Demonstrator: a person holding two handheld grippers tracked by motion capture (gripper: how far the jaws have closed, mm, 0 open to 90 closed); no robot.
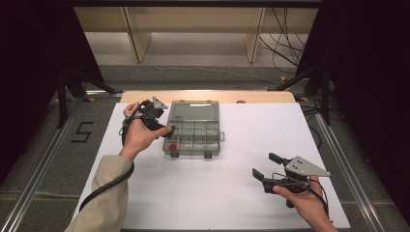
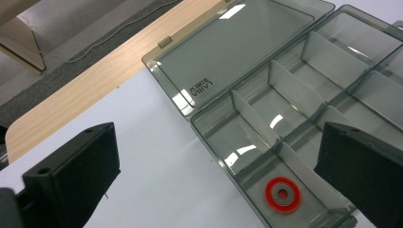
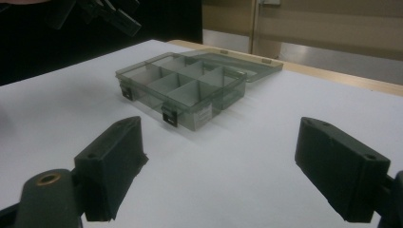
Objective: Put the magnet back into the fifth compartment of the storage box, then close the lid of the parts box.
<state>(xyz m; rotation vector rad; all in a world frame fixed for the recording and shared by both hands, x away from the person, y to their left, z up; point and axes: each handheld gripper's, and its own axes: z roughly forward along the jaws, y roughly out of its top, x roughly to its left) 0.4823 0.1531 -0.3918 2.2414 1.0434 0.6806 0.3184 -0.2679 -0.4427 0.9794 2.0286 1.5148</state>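
Nearest the high camera, the person's right hand holds the right gripper (image 1: 263, 165) low over the white sheet, well apart from everything, its black jaws spread wide and holding nothing; the right gripper view shows bare paper between them. Further up the table sits the smoky grey clear plastic compartment box (image 1: 193, 136), its lid (image 1: 192, 111) thrown back flat toward the far edge. A small red ring-shaped washer with a grey centre (image 2: 283, 194) lies in the near-left corner compartment, seen in the high view as a red dot (image 1: 172, 146). The left gripper (image 1: 162, 126) hangs just above that corner, jaws released and apart, one over the paper beside the box wall, the other over the dividers.

My guess is the washer has been set down, or is about to be picked up. If the left gripper drops straight, one jaw could strike the thin outer wall or a white divider (image 2: 304, 167) and shove the light box across the smooth sheet, or tip it, since nothing pins it. The washer lies flat, so pinching it may just make it slide against the wall.

Room is generous: open paper left of the box and a wide bare stretch between box and right gripper; the wooden table edge (image 1: 145, 96) lies just behind the lid
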